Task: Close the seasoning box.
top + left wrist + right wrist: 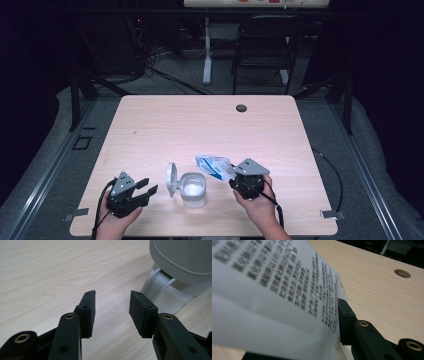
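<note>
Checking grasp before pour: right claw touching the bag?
Touching. In the right gripper view, the bag lies pressed against the right claw's black jaw, no gap between them.

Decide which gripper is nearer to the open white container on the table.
Roughly equal, perhaps the left. The left gripper sits just left of the white container, jaws open toward its raised lid. The right gripper, holding the printed bag, sits to its right.

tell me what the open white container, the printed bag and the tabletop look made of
Container: likely matte white plastic, with a moulded hinged lid.
Bag: thin glossy plastic film, probably; it creases, with printed text, clamped in the right gripper.
Table: pale wood-grain, perhaps laminate.
</note>
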`<state>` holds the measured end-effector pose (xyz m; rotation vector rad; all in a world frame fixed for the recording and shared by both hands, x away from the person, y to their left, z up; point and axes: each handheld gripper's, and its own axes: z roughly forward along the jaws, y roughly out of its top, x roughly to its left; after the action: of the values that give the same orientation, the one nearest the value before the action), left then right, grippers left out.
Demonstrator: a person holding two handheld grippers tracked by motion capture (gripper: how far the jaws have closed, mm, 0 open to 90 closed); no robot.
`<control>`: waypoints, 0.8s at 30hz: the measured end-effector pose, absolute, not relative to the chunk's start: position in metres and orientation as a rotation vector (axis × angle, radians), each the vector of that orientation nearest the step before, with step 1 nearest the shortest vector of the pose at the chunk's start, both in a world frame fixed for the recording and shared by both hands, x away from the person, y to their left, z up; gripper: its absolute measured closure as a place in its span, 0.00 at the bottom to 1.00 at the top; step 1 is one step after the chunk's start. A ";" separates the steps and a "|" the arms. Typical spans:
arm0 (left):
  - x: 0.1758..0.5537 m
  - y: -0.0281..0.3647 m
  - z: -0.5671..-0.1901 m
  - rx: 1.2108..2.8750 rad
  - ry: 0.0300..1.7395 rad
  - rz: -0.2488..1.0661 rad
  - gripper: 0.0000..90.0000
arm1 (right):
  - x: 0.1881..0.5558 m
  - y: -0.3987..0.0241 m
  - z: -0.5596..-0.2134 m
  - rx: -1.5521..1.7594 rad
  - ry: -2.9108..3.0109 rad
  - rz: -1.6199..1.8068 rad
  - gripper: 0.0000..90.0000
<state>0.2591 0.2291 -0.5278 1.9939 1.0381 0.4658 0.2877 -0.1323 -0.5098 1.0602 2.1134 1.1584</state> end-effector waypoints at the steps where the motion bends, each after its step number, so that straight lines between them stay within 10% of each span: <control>1: 0.259 0.229 -0.528 1.989 1.040 0.466 0.63 | 0.289 -0.133 -0.511 1.066 2.107 1.167 0.84; 24: 0.259 0.229 -0.528 2.000 1.040 0.458 0.63 | 0.302 -0.156 -0.531 1.339 2.048 1.268 0.84</control>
<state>0.2593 0.2290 -0.5285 1.9996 1.0397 0.4581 0.3015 -0.1560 -0.5313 1.3393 2.0476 1.2682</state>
